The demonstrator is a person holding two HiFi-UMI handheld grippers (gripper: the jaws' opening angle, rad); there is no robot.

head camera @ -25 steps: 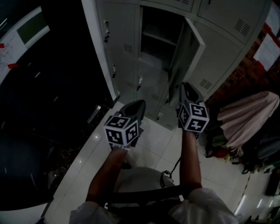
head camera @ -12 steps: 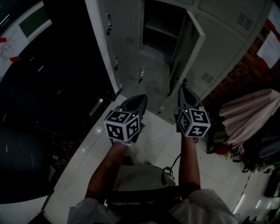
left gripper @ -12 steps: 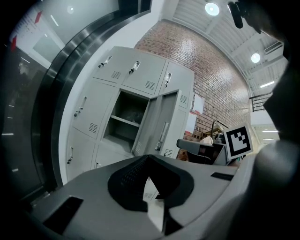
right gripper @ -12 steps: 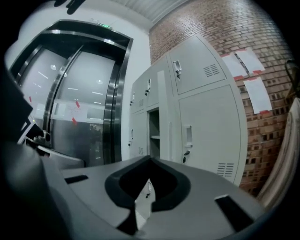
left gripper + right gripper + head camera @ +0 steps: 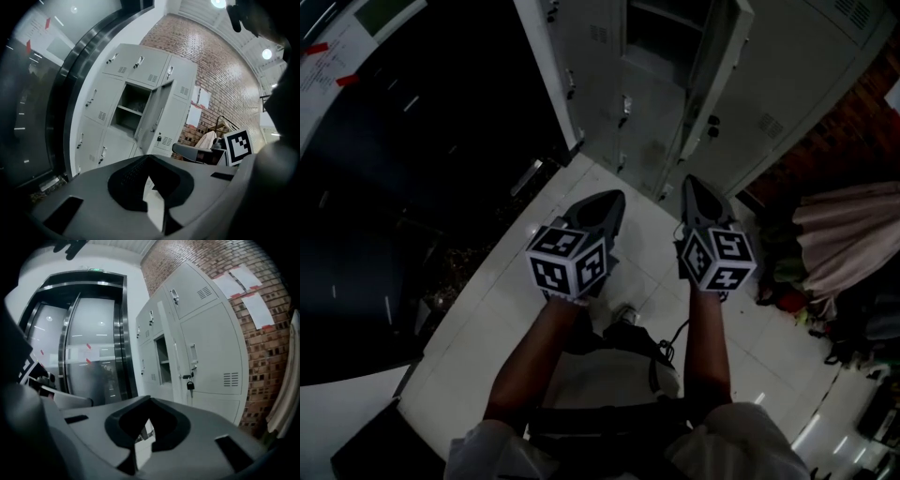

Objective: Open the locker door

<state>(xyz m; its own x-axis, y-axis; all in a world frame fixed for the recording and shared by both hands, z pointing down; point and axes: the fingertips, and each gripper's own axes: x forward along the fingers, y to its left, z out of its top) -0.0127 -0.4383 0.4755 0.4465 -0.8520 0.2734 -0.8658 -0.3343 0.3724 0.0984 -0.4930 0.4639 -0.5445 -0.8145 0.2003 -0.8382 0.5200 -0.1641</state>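
The grey locker bank [image 5: 787, 84] stands at the top of the head view, a good way ahead of both grippers. One tall door [image 5: 717, 52] hangs open over a compartment with a shelf [image 5: 131, 108]. The same open compartment [image 5: 161, 357] shows in the right gripper view. My left gripper [image 5: 605, 202] is shut and holds nothing; its jaws meet in its own view [image 5: 149, 158]. My right gripper [image 5: 698, 190] is also shut on nothing [image 5: 149, 400]. Both hang side by side over the white floor tiles, short of the lockers.
A dark glass doorway with a steel frame [image 5: 412, 141] fills the left. A padlock [image 5: 190, 385] hangs on the locker right of the open one. Cloth and bags [image 5: 848, 244] pile up at the right by a brick wall [image 5: 220, 75]. A seat [image 5: 609, 375] is below my arms.
The lockers have slid up and away in the head view as both grippers drew back from them. The right gripper's jaws look narrower than a second ago. The door stays open.
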